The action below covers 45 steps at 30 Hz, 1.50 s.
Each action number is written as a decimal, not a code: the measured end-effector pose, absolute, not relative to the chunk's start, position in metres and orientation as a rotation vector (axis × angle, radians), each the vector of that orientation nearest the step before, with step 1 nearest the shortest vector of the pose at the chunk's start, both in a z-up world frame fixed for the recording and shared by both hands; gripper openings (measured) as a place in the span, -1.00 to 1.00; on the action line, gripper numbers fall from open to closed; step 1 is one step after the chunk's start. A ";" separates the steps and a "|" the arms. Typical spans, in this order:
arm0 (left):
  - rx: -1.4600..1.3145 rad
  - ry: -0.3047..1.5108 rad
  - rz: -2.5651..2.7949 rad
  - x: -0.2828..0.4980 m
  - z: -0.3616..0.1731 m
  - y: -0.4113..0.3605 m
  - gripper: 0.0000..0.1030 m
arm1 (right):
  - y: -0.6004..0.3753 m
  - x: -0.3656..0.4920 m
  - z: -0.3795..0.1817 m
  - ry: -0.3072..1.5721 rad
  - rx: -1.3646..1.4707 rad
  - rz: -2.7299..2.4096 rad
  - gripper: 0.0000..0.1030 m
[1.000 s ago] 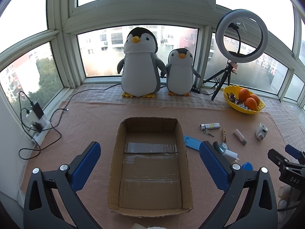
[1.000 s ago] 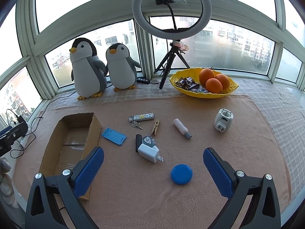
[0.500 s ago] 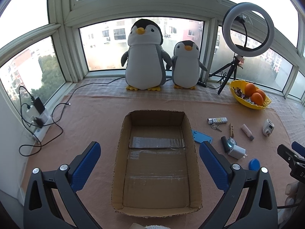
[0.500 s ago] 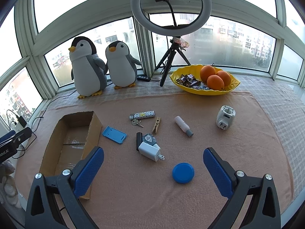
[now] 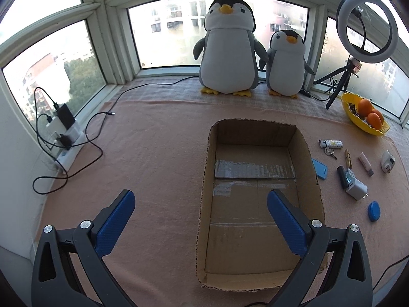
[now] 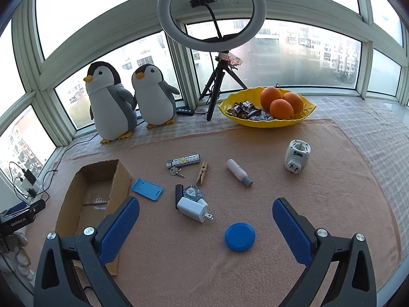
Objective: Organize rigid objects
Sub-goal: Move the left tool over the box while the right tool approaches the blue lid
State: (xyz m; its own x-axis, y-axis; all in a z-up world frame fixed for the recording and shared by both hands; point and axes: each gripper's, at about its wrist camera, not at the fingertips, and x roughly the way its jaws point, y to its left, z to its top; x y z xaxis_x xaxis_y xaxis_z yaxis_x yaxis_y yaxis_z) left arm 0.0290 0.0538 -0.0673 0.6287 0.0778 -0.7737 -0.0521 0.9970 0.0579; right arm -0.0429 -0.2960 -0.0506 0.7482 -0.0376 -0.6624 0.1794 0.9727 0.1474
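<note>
An open, empty cardboard box [image 5: 258, 133] lies on the pink cloth; it also shows in the right wrist view [image 6: 122, 176]. Right of it lie a blue flat holder [image 6: 147, 188], a white charger [image 6: 192, 208], a blue round lid [image 6: 239, 236], a patterned lighter [image 6: 182, 160], keys [image 6: 176, 172], a clothespin [image 6: 202, 176], a small white tube [image 6: 238, 172] and a white plug adapter [image 6: 297, 155]. My left gripper [image 5: 200, 220] is open and empty, over the box's near left edge. My right gripper [image 6: 205, 226] is open and empty, above the charger and lid.
Two plush penguins [image 5: 230, 48] stand at the window. A ring light on a tripod [image 6: 212, 20] and a yellow bowl with oranges [image 6: 265, 107] sit at the back right. A power strip with cables [image 5: 64, 138] lies at the left edge.
My left gripper has swung to the left, so the box now sits right of centre in its view. My right gripper has moved slightly forward toward the small objects.
</note>
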 end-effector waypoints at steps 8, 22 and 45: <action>0.035 0.995 0.109 0.033 -0.114 0.066 0.90 | -0.311 -0.047 -0.068 0.781 0.138 -0.116 1.00; -0.008 1.077 0.104 0.041 -0.150 0.066 0.58 | -0.337 -0.052 -0.111 0.887 0.123 -0.161 0.98; 0.018 1.099 0.054 0.047 -0.167 0.056 0.07 | -0.317 -0.016 -0.167 1.006 0.057 -0.148 0.42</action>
State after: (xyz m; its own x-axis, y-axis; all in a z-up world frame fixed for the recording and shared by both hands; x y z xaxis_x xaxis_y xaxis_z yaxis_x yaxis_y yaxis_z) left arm 0.0474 0.0559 -0.1673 0.4530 0.0528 -0.8899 -0.0354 0.9985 0.0412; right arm -0.0161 -0.3170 -0.1672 0.5262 -0.0971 -0.8448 0.1500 0.9885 -0.0201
